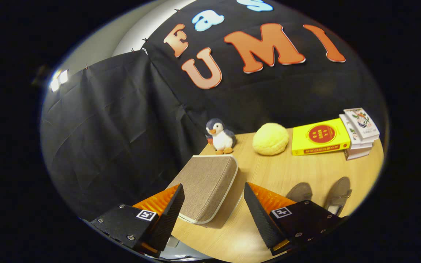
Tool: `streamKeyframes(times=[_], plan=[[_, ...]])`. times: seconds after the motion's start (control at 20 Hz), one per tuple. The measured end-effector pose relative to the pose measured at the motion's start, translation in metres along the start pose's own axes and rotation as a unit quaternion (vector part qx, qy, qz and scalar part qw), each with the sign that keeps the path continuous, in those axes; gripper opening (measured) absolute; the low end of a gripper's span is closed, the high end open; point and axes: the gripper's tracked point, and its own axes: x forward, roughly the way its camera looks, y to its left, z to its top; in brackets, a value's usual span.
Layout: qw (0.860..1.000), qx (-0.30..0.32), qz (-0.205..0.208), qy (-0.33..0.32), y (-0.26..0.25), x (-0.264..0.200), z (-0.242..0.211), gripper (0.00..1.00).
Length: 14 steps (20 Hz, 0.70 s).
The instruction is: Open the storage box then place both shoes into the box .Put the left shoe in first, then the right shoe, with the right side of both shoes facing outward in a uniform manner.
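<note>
Table (pixel 269 175): pale wood top carrying everything listed below; the dark cloth wall closes it off at the back and side.

Storage box (pixel 207 186): flat, fabric-covered case with a light piped edge, lid closed, lying at the table's near corner; its near end sits between the two fingers and just ahead of them. Judged light and semi-stiff, the cloth offering good friction. The piped lid rim at the near edge looks the best place to pinch and lift.

Books (pixel 358 133): a yellow volume lying flat, touching a small stack of white ones, at the far side of the table.

Yellow ball (pixel 270 138): soft-looking, rough-surfaced lump just beside the yellow book.

Shoes (pixel 336 191): two grey-brown shoes side by side, beyond one finger and well apart from the box; partly hidden by the gripper body. Judged light, with pliant uppers; the heel collar would give a firm hold.

Penguin (pixel 220 136): small plush toy standing upright just behind the box.

Gripper (pixel 214 204): fingers spread wide, holding nothing, neither touching the box.

Stage: opening not yet begun, by this evidence.
</note>
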Motion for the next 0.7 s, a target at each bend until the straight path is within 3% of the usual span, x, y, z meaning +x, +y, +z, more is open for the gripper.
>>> streamKeyframes(times=[0.1,0.4,0.7], plan=[[0.999,0.002,-0.004,0.043,-0.009,0.017,-0.029,0.98],[0.986,0.075,0.054,0.136,0.001,0.059,-0.089,0.98],[0.964,0.173,0.139,0.148,0.018,0.081,-0.092,0.97]])
